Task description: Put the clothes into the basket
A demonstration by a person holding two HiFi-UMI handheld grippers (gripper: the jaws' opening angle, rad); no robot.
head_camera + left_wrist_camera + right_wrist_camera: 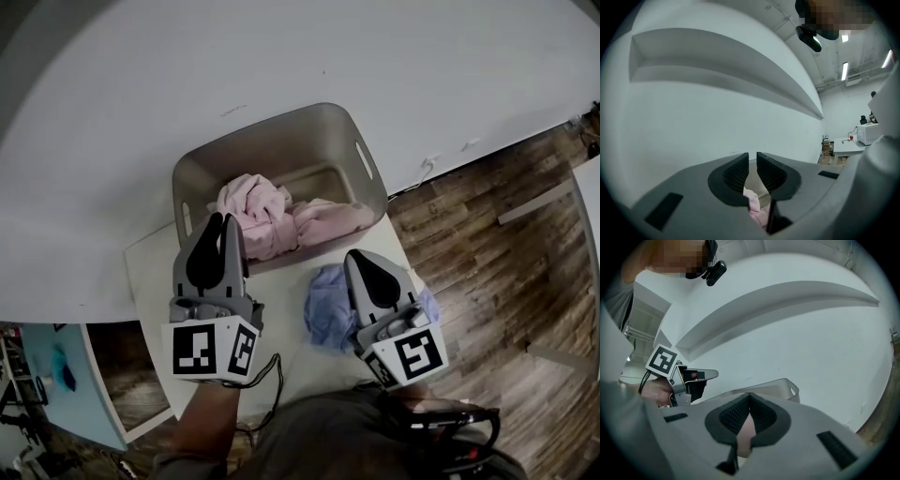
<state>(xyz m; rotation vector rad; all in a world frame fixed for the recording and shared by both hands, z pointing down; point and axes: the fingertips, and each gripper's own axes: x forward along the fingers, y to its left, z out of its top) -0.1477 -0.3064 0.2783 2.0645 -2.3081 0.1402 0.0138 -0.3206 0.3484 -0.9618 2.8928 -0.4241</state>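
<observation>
A grey basket (281, 117) stands on a small white table (150, 272), and its handled end also shows in the right gripper view (785, 385). Pink clothes (272, 220) lie bunched in it, one fold draped over the near rim. My left gripper (222, 217) hovers over that rim with its jaws a narrow slit apart (752, 157) and nothing between the tips. A bit of pink cloth (752, 201) shows below them. A blue cloth (323, 309) lies crumpled on the table in front of the basket. My right gripper (356, 255) is above it, shut (749, 396), tips touching.
A large curved white tabletop (281, 56) runs behind and beside the basket. Wood floor (487, 244) lies to the right, beyond the small table's edge. A cable hangs from the left gripper near the person's body.
</observation>
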